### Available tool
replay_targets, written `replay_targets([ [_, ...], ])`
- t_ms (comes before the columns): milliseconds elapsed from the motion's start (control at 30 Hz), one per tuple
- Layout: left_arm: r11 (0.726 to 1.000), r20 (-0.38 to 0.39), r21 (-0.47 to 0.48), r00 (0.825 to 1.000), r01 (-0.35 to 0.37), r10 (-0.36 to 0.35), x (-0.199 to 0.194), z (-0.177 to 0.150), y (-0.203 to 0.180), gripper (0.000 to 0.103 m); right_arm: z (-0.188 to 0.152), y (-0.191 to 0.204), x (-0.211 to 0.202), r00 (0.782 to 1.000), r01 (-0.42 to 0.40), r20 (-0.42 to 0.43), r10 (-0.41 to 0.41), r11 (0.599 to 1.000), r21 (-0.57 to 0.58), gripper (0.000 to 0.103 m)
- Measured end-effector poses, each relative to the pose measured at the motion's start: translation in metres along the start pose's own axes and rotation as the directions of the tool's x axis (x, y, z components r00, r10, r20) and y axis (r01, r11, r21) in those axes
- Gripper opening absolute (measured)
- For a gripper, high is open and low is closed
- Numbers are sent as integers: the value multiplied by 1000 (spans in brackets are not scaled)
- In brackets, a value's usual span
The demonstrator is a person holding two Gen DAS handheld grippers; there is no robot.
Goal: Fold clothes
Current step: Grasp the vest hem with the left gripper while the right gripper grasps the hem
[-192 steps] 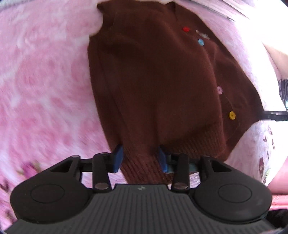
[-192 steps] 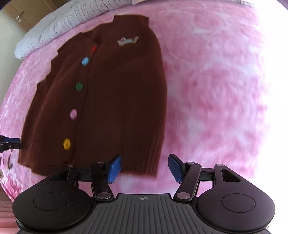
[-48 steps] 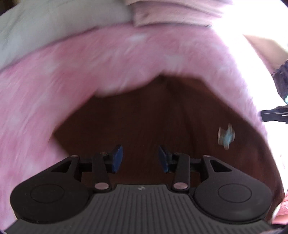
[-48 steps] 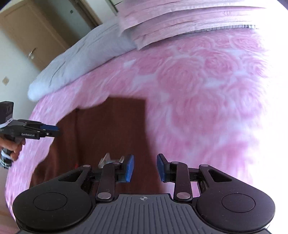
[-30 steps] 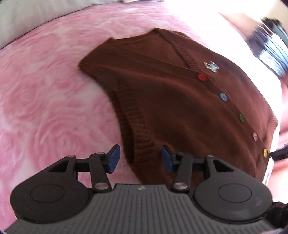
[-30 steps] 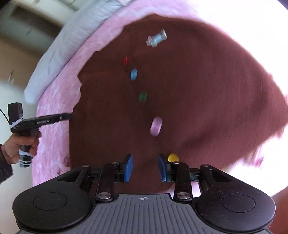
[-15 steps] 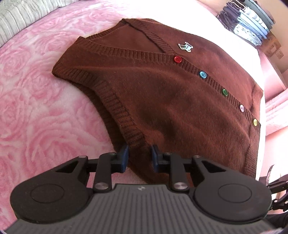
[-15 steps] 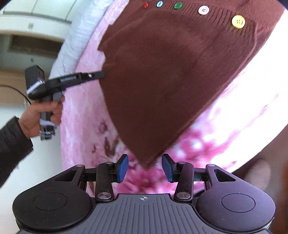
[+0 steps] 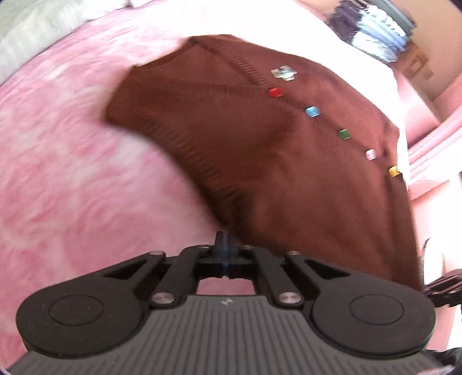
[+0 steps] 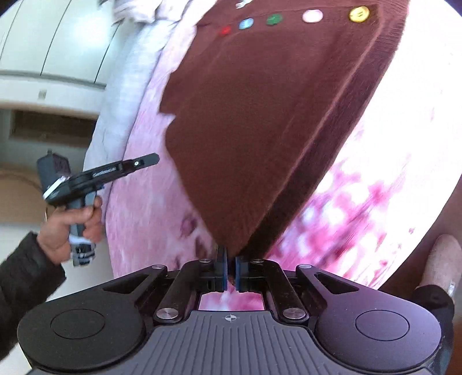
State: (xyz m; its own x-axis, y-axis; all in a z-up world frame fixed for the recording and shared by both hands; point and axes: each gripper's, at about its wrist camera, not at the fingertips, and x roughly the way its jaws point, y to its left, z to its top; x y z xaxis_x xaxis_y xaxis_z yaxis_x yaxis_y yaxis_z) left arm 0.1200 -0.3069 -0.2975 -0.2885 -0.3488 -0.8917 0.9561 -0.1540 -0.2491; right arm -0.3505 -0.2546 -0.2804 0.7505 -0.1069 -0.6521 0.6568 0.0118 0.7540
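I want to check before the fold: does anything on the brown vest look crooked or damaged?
No damage shows. The brown vest lies buttoned on the pink blanket. Its hem corner is lifted in the right gripper, so that edge hangs askew. The pictures are blurred, so small flaws could be missed.

Vest (image 9: pixel 288 161) spread on the bed (image 9: pixel 72 173).
Its row of buttons (image 9: pixel 313 111) runs toward the frame's right; folded clothes (image 9: pixel 372 37) sit upper right, behind it.

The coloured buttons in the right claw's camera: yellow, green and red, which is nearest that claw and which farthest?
From the right claw, pinching the brown vest's corner:
1. Yellow button, top right, nearest.
2. Green button, mid-row.
3. Red button, left end of the row, toward the neckline, farthest.
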Motion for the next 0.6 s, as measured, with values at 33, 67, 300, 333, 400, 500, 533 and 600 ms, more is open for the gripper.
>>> replay_targets([
  [33,999,-8,-34,1000,1,-1,4,-6,10,0,-2,0,3,1000,11,0,-11,1000,-2,3],
  [67,998,-8,-56,1000,5,-5,6,-9,16,0,-1,-4,8,1000,23,2,-23,1000,3,3],
  [300,988,114,-71,985,139,-130,7,6,17,27,8,-23,16,998,54,14,-54,999,7,3],
  [333,986,124,-64,981,157,-148,11,10,15,29,8,-23,15,999,49,18,-49,999,9,3],
  [400,983,95,-45,980,177,-173,23,21,12,30,8,-23,15,999,41,24,-41,999,13,3],
  [500,977,26,-41,978,209,-208,44,33,9,26,9,-23,18,998,45,31,-46,999,20,3],
  [533,978,9,-37,978,207,-207,48,35,9,16,6,-21,19,998,47,32,-48,999,21,3],
  [600,978,9,-8,978,207,-206,41,34,6,4,5,-19,17,998,54,24,-54,998,15,3],
])
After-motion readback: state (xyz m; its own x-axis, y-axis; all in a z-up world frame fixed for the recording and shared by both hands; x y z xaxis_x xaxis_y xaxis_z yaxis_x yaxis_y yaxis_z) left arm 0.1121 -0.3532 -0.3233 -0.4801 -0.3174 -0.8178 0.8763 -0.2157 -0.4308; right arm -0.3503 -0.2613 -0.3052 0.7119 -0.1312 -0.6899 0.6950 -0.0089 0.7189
